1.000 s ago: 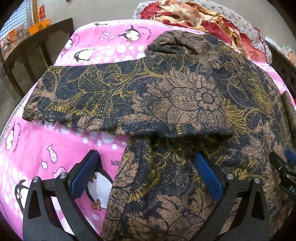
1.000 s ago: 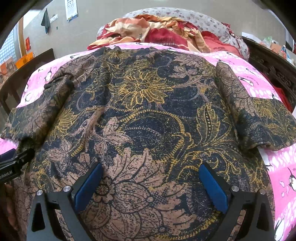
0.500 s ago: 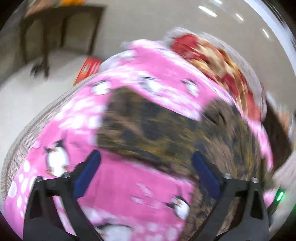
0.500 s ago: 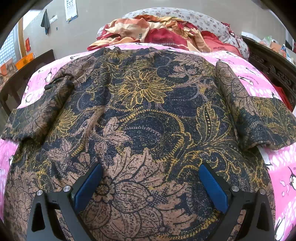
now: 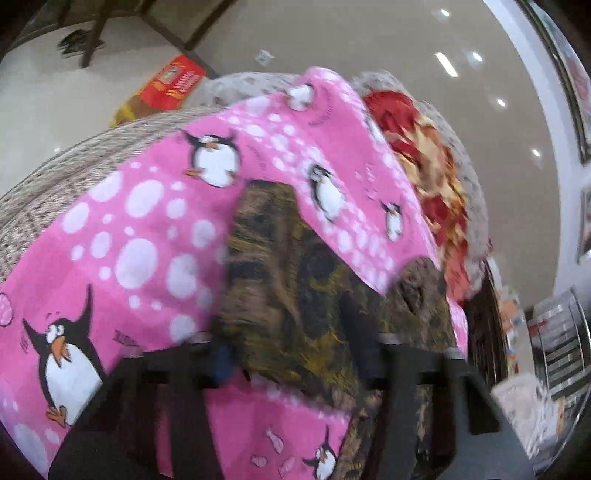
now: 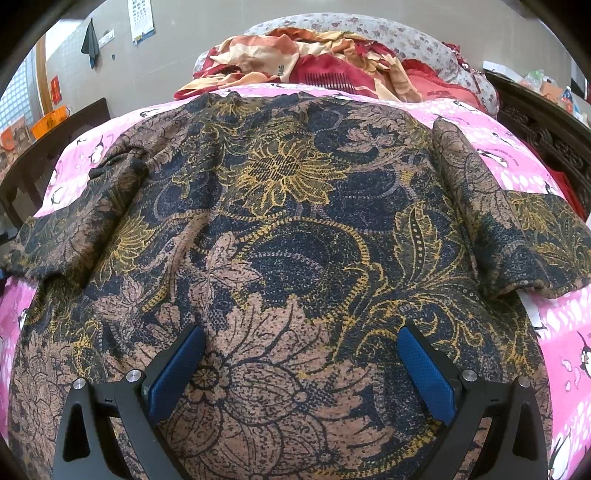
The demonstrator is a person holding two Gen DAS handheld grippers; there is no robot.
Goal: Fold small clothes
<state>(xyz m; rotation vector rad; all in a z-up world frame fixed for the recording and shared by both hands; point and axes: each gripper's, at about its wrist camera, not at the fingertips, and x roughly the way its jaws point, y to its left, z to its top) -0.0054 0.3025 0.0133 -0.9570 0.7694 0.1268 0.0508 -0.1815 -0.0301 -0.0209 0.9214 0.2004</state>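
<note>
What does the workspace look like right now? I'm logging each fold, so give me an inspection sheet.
Surface: pink penguin blanket over a bed.
Job's things: floral top spread flat, sleeves out.
Clutter: red and cream bedding heaped at the far end.
Grippers: left gripper closing around a sleeve edge, blurred; right gripper open above the hem.
Cables: nothing seen.
Surroundings: dark wooden furniture, red box on the floor.

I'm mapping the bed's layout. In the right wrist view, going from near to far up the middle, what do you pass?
Right gripper → patterned shirt → pink penguin blanket → red and cream bedding → floral pillow → wall.
</note>
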